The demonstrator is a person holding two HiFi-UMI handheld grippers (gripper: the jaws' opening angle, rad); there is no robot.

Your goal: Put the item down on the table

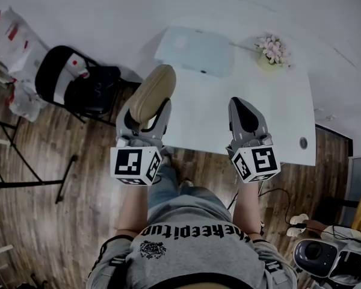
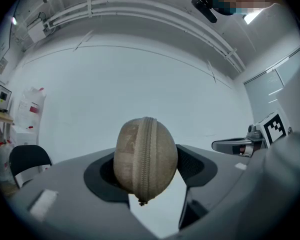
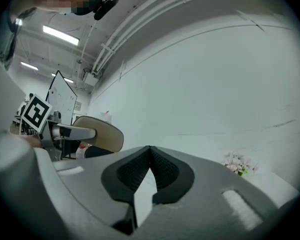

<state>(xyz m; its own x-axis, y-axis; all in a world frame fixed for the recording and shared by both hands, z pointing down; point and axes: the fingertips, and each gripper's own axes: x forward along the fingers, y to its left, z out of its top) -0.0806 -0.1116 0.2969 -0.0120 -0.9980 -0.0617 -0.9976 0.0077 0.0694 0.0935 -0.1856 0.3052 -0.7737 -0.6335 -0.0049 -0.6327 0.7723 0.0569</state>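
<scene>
Currently 2 grippers in view. L gripper [image 1: 145,117] has its jaws spread wide & clamped on 1 tan oval zip case [image 2: 146,159]. The zip seam faces the L gripper cam, w/ the puller hanging at the bottom. Case is up in the air by the near left corner of the white table [image 1: 289,107], not resting on it. R gripper [image 3: 150,156] carries nothing, jaws closed w/ tips touching. Each gripper bears 1 marker cube [image 1: 135,164], so 2 total.

On the table: 1 pale flat rectangular item [image 1: 195,50] & 1 bunch of pink flowers [image 1: 272,49], both well apart from the case. 1 black chair [image 1: 72,80] stands left of the table.

Case's rear end is hid between the jaws. Table's near left corner is covered by L gripper & case. Can't make out what the pale flat item is. Whatever holds the flowers is too small to tell.
</scene>
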